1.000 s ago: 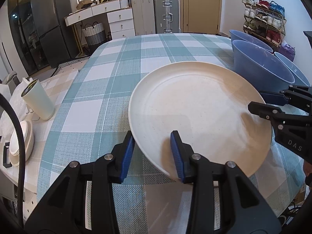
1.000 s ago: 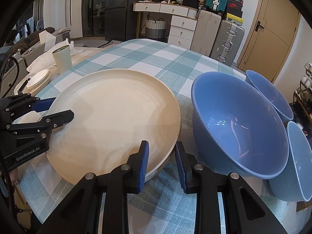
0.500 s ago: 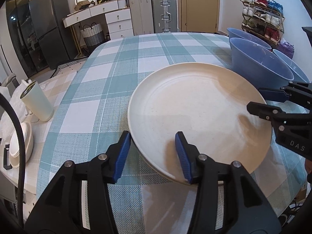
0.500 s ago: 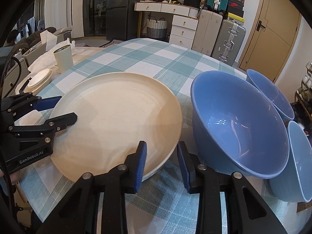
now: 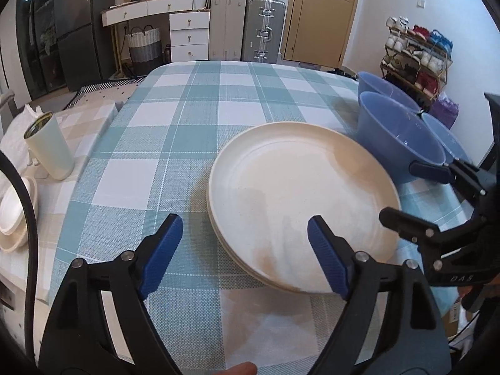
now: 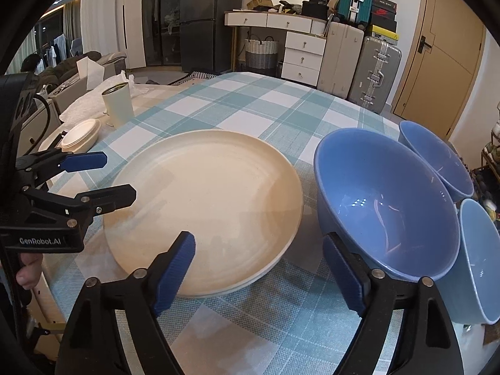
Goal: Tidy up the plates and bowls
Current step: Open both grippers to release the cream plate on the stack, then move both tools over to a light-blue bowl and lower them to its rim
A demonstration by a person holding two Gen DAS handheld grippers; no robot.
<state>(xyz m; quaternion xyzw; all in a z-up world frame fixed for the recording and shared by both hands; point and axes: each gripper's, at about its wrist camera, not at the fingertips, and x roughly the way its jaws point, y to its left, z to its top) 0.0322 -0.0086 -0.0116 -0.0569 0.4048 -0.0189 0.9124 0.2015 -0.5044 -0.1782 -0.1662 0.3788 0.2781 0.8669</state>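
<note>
A stack of cream plates (image 5: 300,193) (image 6: 206,206) lies flat on the checked tablecloth. My left gripper (image 5: 243,228) (image 6: 103,178) hovers at its near-left rim, jaws opening wide. The rim lies between the blue pads (image 5: 162,250), untouched. My right gripper (image 6: 259,243) (image 5: 403,192) stands at the opposite rim, jaws also opening and holding nothing. One finger hangs over the plate edge, the other in front of the large blue bowl (image 6: 387,206) (image 5: 397,137). Two more blue bowls (image 6: 437,159) (image 6: 481,256) crowd behind and beside it.
A cream tumbler (image 5: 50,150) (image 6: 118,103) and a small stack of white dishes (image 5: 12,215) (image 6: 79,134) sit on a side surface left of the table. A black cable (image 5: 28,206) hangs there. Checked cloth (image 5: 218,100) stretches beyond the plates. Suitcases and drawers stand behind.
Both grippers have let go of the top plate's rim and spread wide. The plate now rests flat on the stack. The left gripper has drawn back slightly.
</note>
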